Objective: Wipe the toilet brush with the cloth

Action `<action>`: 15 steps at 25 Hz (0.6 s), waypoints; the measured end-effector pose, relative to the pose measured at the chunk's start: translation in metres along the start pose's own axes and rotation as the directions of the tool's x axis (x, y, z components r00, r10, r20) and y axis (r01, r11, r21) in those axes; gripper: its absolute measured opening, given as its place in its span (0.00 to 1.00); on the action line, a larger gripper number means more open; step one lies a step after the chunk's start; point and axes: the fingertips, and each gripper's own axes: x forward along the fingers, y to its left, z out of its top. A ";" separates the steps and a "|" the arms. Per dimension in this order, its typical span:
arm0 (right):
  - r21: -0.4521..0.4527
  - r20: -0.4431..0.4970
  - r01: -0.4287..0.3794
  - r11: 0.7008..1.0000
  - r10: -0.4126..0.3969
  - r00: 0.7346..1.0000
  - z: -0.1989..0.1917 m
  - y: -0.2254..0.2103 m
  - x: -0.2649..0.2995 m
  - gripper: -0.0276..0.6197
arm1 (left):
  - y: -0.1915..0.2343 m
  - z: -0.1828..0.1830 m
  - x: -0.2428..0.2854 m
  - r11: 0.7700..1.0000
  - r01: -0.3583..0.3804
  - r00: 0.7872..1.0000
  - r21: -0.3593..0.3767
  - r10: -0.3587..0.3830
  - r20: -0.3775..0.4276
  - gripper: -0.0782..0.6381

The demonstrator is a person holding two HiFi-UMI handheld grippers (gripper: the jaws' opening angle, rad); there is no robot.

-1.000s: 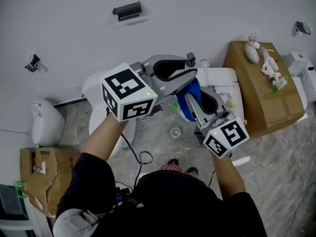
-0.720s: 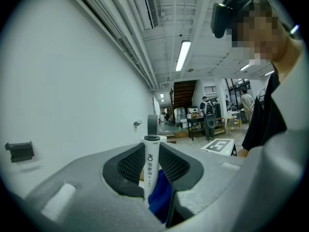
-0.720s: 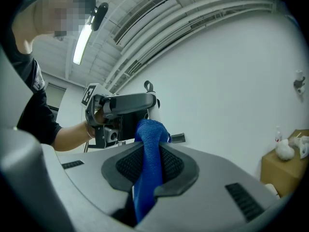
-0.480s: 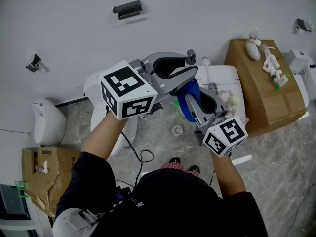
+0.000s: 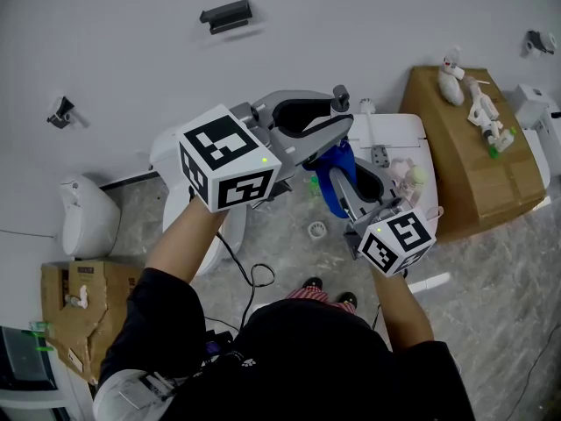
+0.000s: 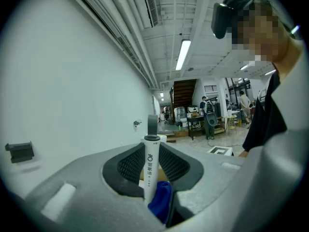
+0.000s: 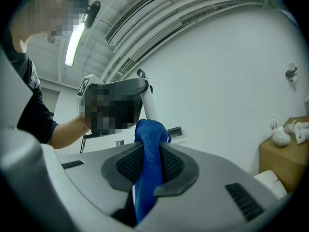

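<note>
Now: left hand-held gripper clamps the toilet brush handle, right hand-held gripper pinches the blue cloth. I should steady the brush and stroke firmly along it.

Nubby woven cloth; smooth plastic toilet brush handle

Brand print "宝家洁" down the white toilet brush handle

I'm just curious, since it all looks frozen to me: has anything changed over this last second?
The right gripper, shut on the blue cloth, has sunk slightly beside the toilet brush handle. The left gripper kept its hold on that handle, unmoved; neither grip changed.
</note>
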 end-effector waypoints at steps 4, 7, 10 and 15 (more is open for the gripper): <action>0.011 -0.011 0.016 1.000 -0.016 1.000 -0.007 -0.004 0.000 0.14 | -0.001 0.001 0.001 1.000 0.004 1.000 0.006 -0.004 -0.002 0.24; 0.017 -0.024 0.028 0.999 -0.028 0.999 -0.014 -0.005 0.001 0.14 | 0.000 0.002 -0.001 1.000 0.004 1.000 0.006 -0.004 -0.002 0.24; 0.021 -0.030 0.035 0.999 -0.034 0.999 -0.018 -0.005 0.003 0.14 | 0.001 0.004 -0.003 1.000 0.002 1.000 0.008 -0.002 0.003 0.24; 0.021 -0.033 0.040 0.999 -0.039 0.999 -0.022 -0.021 -0.007 0.14 | -0.006 0.006 0.015 1.000 -0.005 1.000 0.025 0.005 -0.005 0.24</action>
